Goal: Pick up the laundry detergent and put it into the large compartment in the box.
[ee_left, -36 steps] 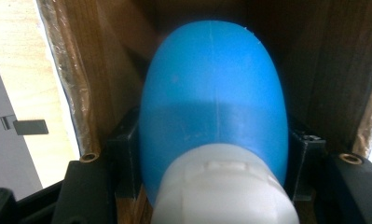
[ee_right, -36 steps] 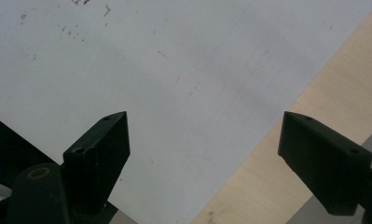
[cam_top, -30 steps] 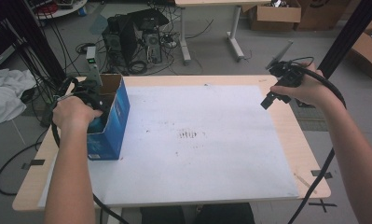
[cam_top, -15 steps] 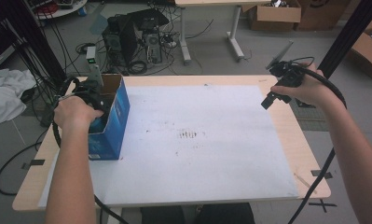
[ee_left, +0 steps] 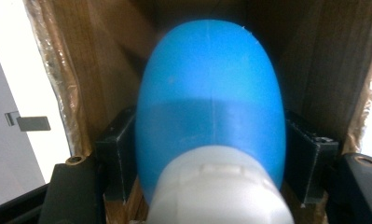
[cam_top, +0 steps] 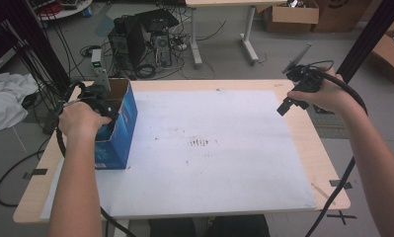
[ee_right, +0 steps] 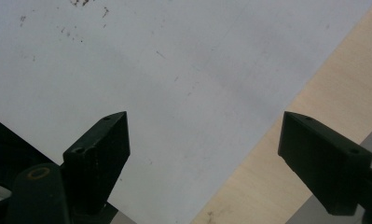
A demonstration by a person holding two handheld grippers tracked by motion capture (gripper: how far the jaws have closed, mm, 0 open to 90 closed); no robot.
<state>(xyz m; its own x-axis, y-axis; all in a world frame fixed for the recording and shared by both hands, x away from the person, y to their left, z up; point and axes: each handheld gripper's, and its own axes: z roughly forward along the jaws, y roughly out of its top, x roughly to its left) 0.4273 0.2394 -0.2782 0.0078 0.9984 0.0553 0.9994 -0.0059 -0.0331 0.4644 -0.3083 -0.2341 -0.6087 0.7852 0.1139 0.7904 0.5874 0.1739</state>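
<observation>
Left gripper (ee_left: 211, 186) clamps a blue bottle (ee_left: 211, 107) inside the box (cam_top: 119, 123) at the worktop's left edge; catching cardboard could drag it off; right gripper (ee_right: 221, 154) gapes wide, empty

Blue bottle (ee_left: 211, 102) looks like smooth matt plastic with a faint mould seam, white ribbed plastic cap (ee_left: 218, 191). The blue box (cam_top: 116, 123) is glossy printed cardboard, raw brown inside. Table (cam_top: 310, 148) is pale wood, topped with a matt white sheet (cam_top: 209, 168), a bit speckled.
</observation>
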